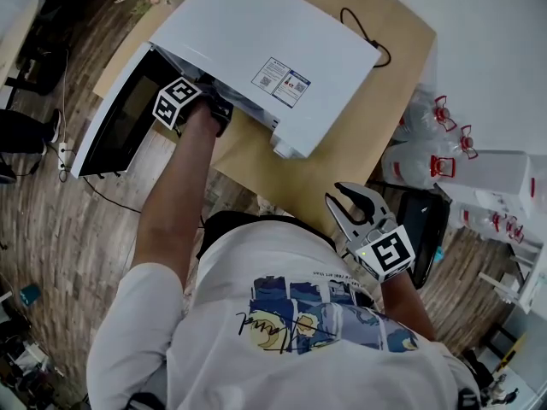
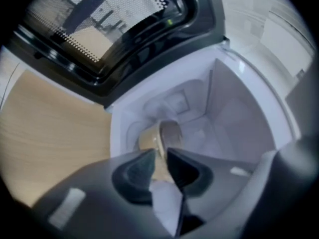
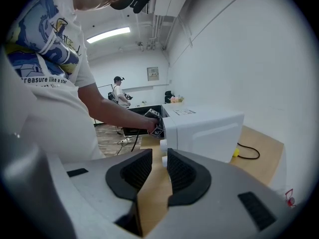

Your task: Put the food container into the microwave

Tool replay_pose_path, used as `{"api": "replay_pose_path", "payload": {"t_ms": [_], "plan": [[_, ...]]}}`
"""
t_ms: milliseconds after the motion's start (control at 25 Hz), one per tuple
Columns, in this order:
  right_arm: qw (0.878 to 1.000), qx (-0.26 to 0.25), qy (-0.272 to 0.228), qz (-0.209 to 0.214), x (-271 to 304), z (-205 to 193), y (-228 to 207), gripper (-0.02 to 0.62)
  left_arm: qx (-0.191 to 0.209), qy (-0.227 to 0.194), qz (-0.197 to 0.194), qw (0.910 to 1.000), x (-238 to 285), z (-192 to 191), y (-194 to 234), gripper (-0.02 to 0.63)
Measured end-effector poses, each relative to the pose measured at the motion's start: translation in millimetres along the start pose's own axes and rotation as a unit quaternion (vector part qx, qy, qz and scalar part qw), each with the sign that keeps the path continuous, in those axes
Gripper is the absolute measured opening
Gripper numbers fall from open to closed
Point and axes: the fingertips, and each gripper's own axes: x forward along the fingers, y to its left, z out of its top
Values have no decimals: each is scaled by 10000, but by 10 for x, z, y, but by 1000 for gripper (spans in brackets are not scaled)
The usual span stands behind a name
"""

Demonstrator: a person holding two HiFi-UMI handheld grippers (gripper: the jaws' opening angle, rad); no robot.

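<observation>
Left gripper view is showing the left gripper (image 2: pixel 160 153) pinching the rim of the likely light, bendable food container (image 2: pixel 168 132) inside the microwave (image 2: pixel 239 118).

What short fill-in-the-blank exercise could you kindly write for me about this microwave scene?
1. Inside the microwave, the food container is gripped by its rim in the ____ hand-held gripper.
2. The microwave's door is ____.
3. The right hand-held gripper, its jaws slightly apart, holds ____.
4. The microwave stands on a ____ table.

Missing words: left; open; nothing; wooden.
</observation>
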Motion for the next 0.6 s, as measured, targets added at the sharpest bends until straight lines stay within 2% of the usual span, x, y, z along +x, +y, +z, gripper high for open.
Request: {"api": "replay_pose_path", "payload": {"t_ms": [240, 600], "plan": [[9999, -62, 13, 100, 70, 27, 61, 86, 513, 174, 58, 9985, -39, -36, 24, 168], [9995, -239, 8, 217, 191, 123, 264, 86, 707, 288, 12, 9971, -360, -83, 168, 183]]}}
